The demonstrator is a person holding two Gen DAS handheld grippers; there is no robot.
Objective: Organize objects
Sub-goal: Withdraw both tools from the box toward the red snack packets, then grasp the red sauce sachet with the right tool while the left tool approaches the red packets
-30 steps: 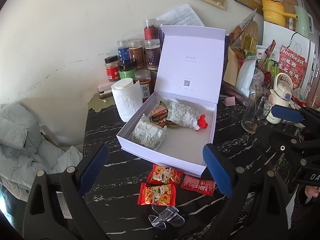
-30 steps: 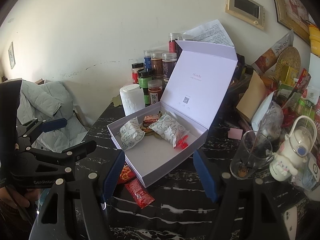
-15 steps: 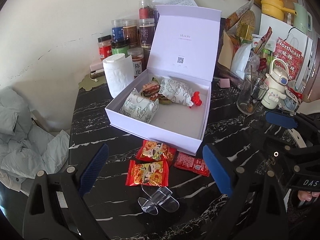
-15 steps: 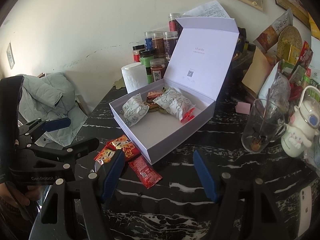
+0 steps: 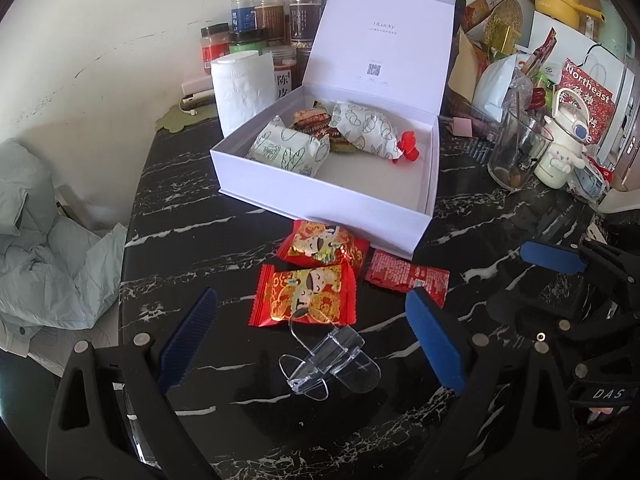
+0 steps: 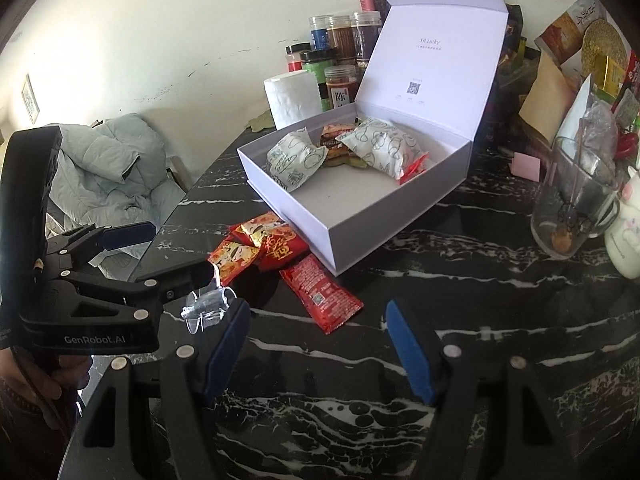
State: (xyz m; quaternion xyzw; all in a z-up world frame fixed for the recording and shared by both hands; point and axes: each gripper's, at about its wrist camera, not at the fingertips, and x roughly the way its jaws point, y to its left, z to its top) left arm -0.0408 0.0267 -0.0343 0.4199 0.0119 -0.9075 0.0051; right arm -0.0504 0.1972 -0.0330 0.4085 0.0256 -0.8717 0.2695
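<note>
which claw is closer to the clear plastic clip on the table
Left. The left claw is open with the clear plastic clip lying between its fingers. The right claw is open too, but the clip sits off to its left, outside its fingers.

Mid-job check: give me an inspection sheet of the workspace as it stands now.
Surface: black marble table, crowded at the back.
Job's things: open white box holding two wrapped buns and snacks; three red packets and a clear clip on the table in front of it.
Clutter: spice jars, paper roll, glass, bags.
Grippers: left hand-held gripper open above the clip; right hand-held gripper open, empty.
Cables: nothing seen.
Surroundings: white wall, grey jacket.
</note>
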